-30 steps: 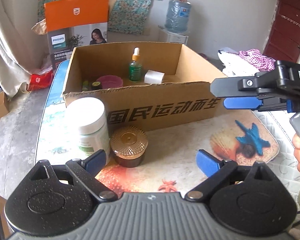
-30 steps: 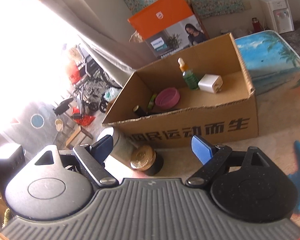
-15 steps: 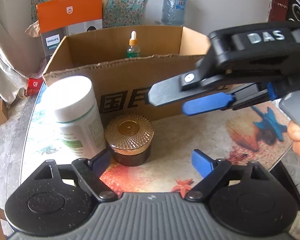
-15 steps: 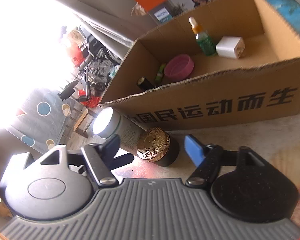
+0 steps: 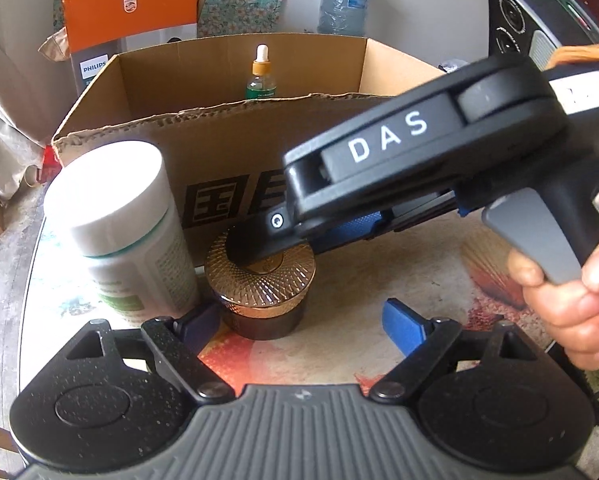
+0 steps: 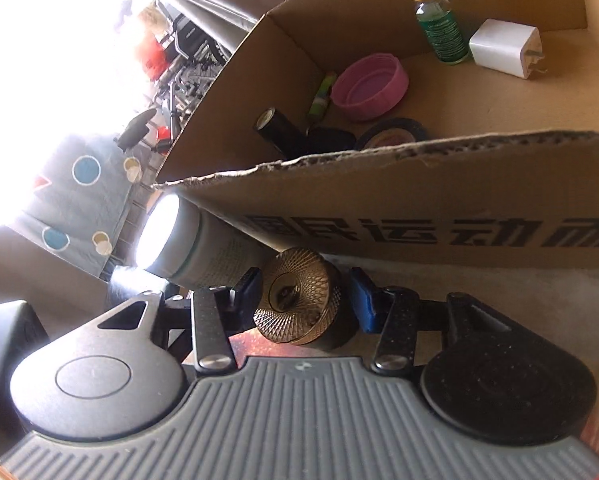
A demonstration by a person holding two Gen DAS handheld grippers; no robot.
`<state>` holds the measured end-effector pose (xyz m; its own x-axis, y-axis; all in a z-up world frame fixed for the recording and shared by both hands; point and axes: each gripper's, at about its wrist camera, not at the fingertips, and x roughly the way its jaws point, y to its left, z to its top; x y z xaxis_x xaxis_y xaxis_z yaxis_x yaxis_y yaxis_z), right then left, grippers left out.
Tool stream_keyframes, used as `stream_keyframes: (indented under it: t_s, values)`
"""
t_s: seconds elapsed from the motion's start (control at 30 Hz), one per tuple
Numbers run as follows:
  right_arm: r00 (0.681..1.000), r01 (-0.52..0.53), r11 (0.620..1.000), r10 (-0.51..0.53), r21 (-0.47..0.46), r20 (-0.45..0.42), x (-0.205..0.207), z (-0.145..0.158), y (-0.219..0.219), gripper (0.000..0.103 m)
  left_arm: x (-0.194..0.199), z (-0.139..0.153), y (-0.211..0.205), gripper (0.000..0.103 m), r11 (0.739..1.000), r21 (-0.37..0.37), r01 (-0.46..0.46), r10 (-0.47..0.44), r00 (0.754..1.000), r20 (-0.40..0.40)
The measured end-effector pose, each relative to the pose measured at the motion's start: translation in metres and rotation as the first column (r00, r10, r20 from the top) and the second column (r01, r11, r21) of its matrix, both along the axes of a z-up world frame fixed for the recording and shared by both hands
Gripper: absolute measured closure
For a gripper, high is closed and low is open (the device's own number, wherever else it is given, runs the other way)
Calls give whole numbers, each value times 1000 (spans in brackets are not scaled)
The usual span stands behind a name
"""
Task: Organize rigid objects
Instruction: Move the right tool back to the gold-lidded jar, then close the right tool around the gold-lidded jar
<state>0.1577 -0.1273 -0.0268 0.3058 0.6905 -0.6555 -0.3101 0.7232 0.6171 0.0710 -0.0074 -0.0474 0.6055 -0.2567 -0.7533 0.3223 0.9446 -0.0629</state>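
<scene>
So the right gripper (image 6: 305,290) has its blue pads on either side of the gold-lidded jar (image 6: 299,300), jaws closing in around it, though there's a sliver of gap on the right pad side, so no firm squeeze from what I can see. The jar sits on the table (image 5: 379,280) just in front of the cardboard box (image 6: 419,200), right beside the white-capped bottle (image 5: 119,220) on its left. The left gripper (image 5: 299,322) hangs spread wide with nothing between its fingers, its left pad just near the bottle's base. The left wrist view shows stuff the other one can't: the whole right gripper body from the side with "DAS" on it, the person's right hand (image 5: 571,304) squeezing the grey trigger, and a water jug (image 5: 343,0) and orange Philips box (image 5: 131,12) at the far wall. The right wrist view looks down into the box instead: dropper bottle (image 6: 435,20), white charger (image 6: 507,50), pink lid (image 6: 371,86), a tape roll (image 6: 391,134) and a small black cylinder (image 6: 277,128). From the left view only the dropper bottle pokes above the box's near wall.
</scene>
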Motion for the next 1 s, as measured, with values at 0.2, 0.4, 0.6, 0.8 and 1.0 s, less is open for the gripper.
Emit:
stream_keyframes:
  t_s: [0.2,0.4,0.6,0.8,1.0]
  values:
    - [1000,4,1000,-4,-11,0,-7,1,-13,56,0,0,-8,14,999,-31,30,-30,999,-13]
    - [999,49,998,-49,-30,0,-23,4,-41,55,-5,2,-32,14,994,-41,105,-106,994,-22]
    - [992,124,992,-124,-33,-6,-43,5,-74,55,-11,5,-58,14,982,-47,182,-183,983,-17]
    - [982,188,982,-188,-15,-11,-61,5,-102,54,-19,6,-75,14,971,-42,237,-237,971,-7]
    - [976,217,976,-217,17,-15,-68,3,-111,54,-19,9,-75,15,973,-35,229,-230,973,1]
